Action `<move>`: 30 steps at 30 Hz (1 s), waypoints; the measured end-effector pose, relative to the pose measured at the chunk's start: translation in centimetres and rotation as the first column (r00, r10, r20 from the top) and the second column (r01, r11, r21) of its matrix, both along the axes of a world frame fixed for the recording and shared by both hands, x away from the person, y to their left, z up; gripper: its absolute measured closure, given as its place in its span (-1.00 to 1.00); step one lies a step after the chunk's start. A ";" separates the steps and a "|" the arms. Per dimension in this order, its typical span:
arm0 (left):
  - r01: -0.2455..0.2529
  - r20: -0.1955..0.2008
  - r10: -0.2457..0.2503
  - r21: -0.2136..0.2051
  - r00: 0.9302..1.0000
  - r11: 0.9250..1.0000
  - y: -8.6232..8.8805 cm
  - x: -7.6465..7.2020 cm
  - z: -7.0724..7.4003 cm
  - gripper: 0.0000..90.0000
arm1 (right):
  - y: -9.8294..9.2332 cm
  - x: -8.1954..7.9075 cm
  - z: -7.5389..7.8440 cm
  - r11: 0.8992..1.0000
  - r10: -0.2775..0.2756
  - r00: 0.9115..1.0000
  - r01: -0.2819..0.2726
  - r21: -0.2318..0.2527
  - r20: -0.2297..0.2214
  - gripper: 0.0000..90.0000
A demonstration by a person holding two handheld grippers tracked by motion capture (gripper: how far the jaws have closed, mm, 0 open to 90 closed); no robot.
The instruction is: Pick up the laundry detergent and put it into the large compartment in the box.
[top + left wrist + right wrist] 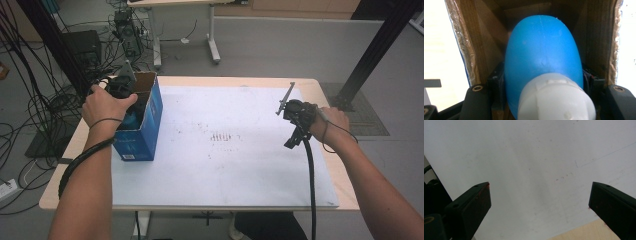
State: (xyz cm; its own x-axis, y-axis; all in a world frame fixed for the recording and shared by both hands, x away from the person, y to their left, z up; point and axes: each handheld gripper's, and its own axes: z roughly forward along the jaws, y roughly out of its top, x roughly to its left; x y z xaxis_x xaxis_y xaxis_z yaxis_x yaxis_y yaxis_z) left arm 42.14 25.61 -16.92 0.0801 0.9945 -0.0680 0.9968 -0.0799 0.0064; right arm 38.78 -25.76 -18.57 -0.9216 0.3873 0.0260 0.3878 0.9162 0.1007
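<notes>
A: Left hand-held gripper [121, 89] is down inside the open-topped blue cardboard box [150, 125] at the bench's left edge; jaws clamped on a smooth, rounded blue plastic bottle with a ribbed white cap [544, 65]; bottle sits inside the box, between the jaws.

B: Box material?

A: Left gripper view gives raw brown corrugated walls inside, with glossy tape along the cut edges; high view gives the printed blue outer skin and a white label low on the near face; bottle itself reads clearly in the left gripper view, a faint moulding seam down its blue body.

B: Right side?

A: Right hand-held gripper [540, 202] has its jaws wide apart, nothing between them; flat black pads with reddish scuffing at the tips; it hangs above the matte white sheet [225, 165] covering the light wooden bench [345, 185], near the right edge.

B: Sheet condition?

A: High view shows dark smudges near the middle; right gripper view shows fine specks, thin pencil-like lines, and the bare wood at the sheet's border.
</notes>
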 end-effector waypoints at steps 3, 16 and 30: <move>-0.001 -0.002 0.001 -0.002 1.000 1.000 0.1 0.0 0.0 -0.17 | 0.0 -0.1 0.0 1.000 0.002 1.000 -0.002 0.000 0.002 -0.91; -0.014 0.000 0.014 -0.009 1.000 1.000 0.4 -0.1 0.0 -0.17 | -0.1 -0.1 0.0 1.000 0.000 1.000 0.000 0.001 0.006 -0.91; -0.025 0.001 0.025 -0.015 1.000 1.000 0.6 -0.1 0.0 -0.17 | 0.0 -0.1 -0.1 1.000 0.001 1.000 -0.001 0.002 0.004 -0.91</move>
State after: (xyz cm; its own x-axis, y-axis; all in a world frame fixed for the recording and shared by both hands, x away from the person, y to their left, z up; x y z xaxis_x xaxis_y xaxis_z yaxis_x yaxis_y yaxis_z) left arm 42.02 26.21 -16.94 0.0558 0.9950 -0.0828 0.9984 -0.0553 0.0081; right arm 38.68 -25.75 -18.62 -0.9220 0.3865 0.0228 0.3867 0.9163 0.1047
